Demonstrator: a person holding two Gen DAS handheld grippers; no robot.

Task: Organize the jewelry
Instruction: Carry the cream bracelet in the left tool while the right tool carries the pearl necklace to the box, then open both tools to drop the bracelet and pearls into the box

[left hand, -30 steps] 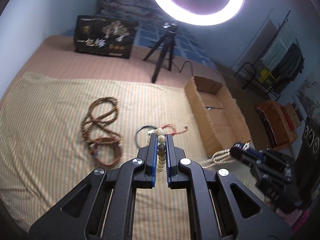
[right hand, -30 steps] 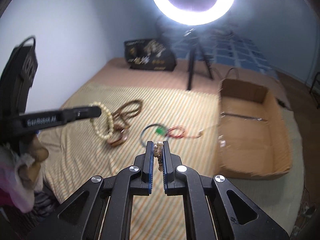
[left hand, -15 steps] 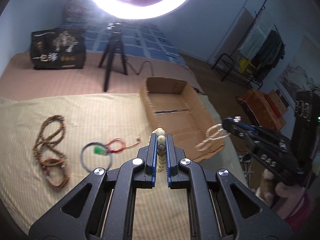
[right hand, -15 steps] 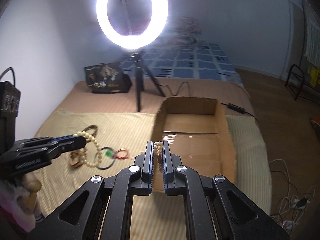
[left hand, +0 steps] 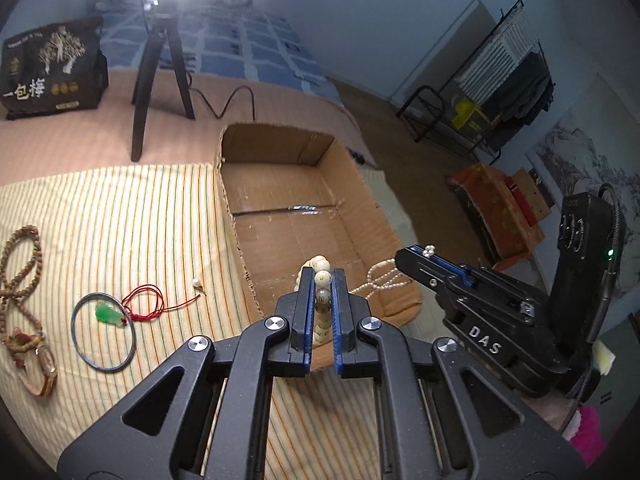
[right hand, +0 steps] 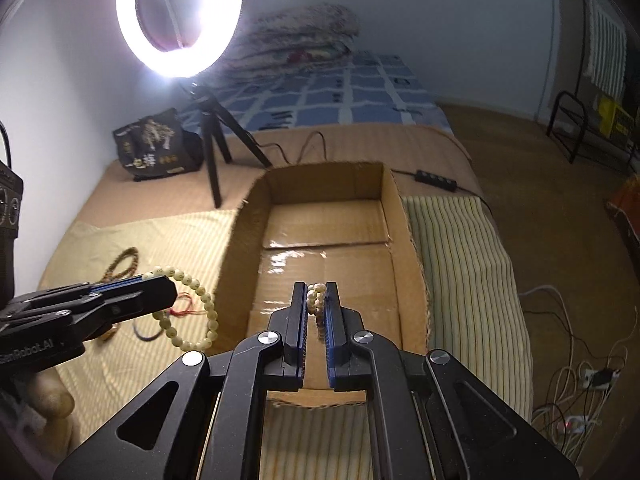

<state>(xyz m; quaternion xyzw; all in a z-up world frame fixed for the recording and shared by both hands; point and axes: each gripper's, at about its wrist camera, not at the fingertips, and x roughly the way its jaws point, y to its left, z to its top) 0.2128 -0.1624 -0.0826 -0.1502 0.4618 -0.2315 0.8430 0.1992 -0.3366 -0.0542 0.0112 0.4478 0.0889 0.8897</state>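
Both tools clamp bead strands, left tool (left hand: pixel 323 280) and right tool (right hand: pixel 317 300), above the cardboard box (right hand: pixel 408 240).

Right tongs (right hand: pixel 317 312) pinching small pearl strand (right hand: pixel 315 300) over cardboard box (right hand: pixel 394 216) — left tongs (right hand: pixel 160 292) gripping cream bead bracelet (right hand: pixel 192 312) beside it.

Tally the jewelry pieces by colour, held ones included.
Cream: 2, bead bracelet in left claw, pearl strand in right claw
Brown: 2, long necklace, bracelet
Dark: 1, bangle
Green: 1, pendant on red cord
Total: 6
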